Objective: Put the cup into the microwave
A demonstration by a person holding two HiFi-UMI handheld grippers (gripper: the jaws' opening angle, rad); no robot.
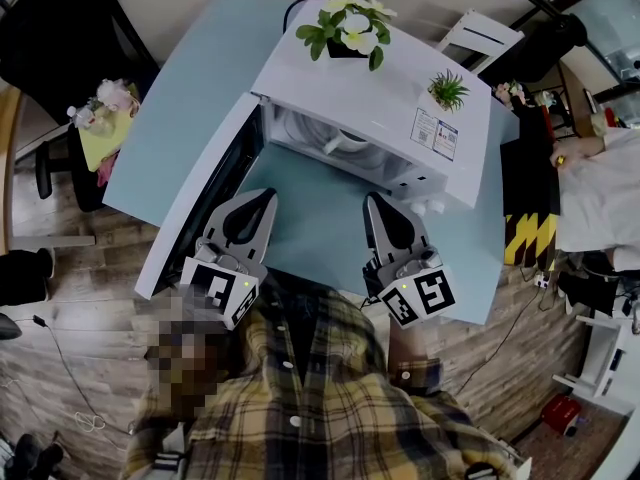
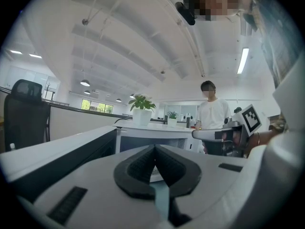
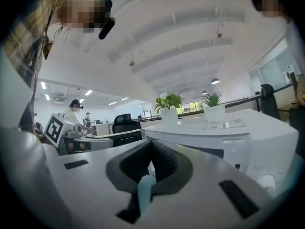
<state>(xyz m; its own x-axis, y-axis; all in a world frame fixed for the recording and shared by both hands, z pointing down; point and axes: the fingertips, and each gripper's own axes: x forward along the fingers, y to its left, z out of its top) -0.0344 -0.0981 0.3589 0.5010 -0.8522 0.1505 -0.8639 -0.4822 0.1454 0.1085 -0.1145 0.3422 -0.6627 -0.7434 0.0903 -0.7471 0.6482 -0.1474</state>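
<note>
pale blue table (image 1: 180, 118) in an open office with a wood-look floor (image 1: 70, 298) carries the work.

the left gripper (image 2: 155, 150) has its jaws closed, the dark ribbed pads meeting at the tip with nothing held between them. the right gripper (image 3: 152, 148) is the same: pads together, empty. in the head view both grippers hover side by side over the near part of the table, pointing toward the microwave (image 1: 380, 93) and a little apart from each other. each has its marker cube at the back, close to the plaid shirt (image 1: 320, 398) of the person holding them.

the microwave is white and its door (image 1: 205, 203) stands swung open on the left of the head view. the left gripper lies just beside the door's dark inner face. the cup (image 1: 347, 142), white, sits inside the open cavity, ahead of both grippers and touched by neither.

on top of the microwave stand a flowering plant (image 1: 350, 26) in a dark pot at the back and a small green plant (image 1: 447, 89) toward the right, with a printed label (image 1: 434, 133) just in front of it.

beyond the table a black office chair (image 1: 50, 168) stands at the left of the head view, and another person in a white top (image 1: 600, 193) is at the right edge.
</note>
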